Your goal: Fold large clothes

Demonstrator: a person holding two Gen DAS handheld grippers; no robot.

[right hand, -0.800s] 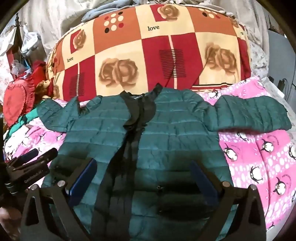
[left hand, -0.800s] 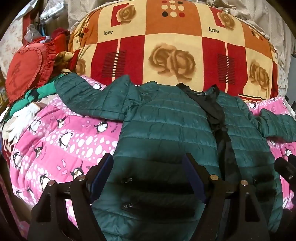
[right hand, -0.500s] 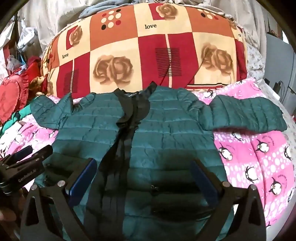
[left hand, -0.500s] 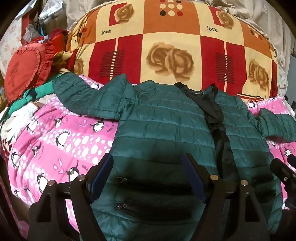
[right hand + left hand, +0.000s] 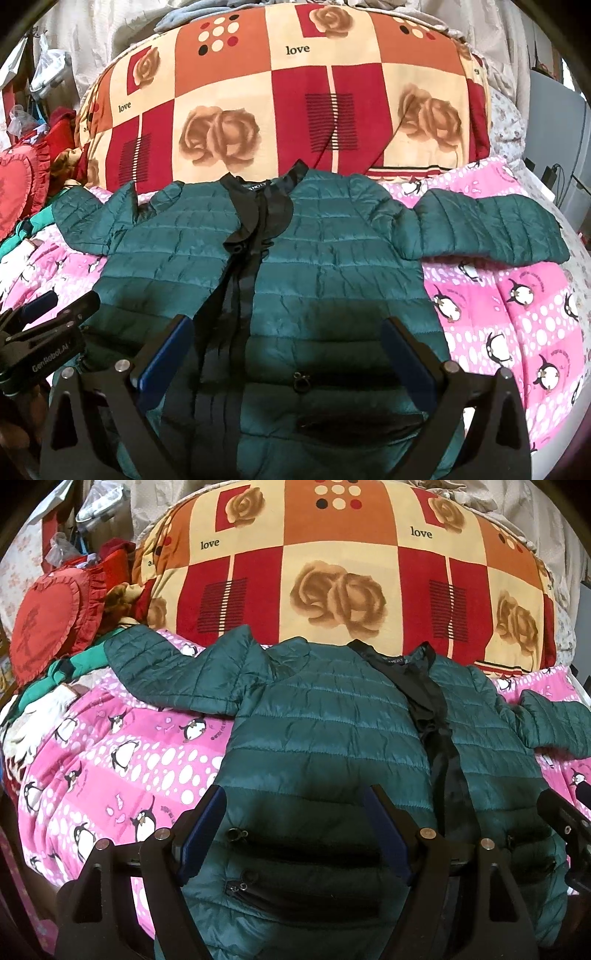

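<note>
**Op:** I'm looking through the left wrist view, left to right. At the far left a red heart cushion [image 5: 46,627] is leaning beside a checked rose quilt [image 5: 332,572] that is filling the top of the frame. Below both, a pink penguin blanket [image 5: 122,768] is spreading across the lower left.

**Desk:** And the garment?

**Op:** The green puffer jacket [image 5: 325,738] is lying face up on that blanket, filling the centre and right of the frame, collar touching the quilt. One sleeve is reaching toward the upper left, the other toward the right edge. The black lining is showing down the open front.

**Desk:** Tongs?

**Op:** I'm seeing the left gripper [image 5: 295,830] at the bottom centre with its jaws spread wide over the jacket's hem, holding nothing. A zipped pocket [image 5: 295,893] is sitting between the two fingers.

**Desk:** Other camera?

**Op:** In the right wrist view the left gripper [image 5: 48,321] is poking in at the lower left, over the jacket's edge. The jacket [image 5: 332,266] is again taking up the middle, one sleeve stretching toward the right edge over the blanket [image 5: 517,314]. The right gripper [image 5: 288,354] at the bottom centre is also gaping, empty, above the hem, just right of the black front strip.
</note>
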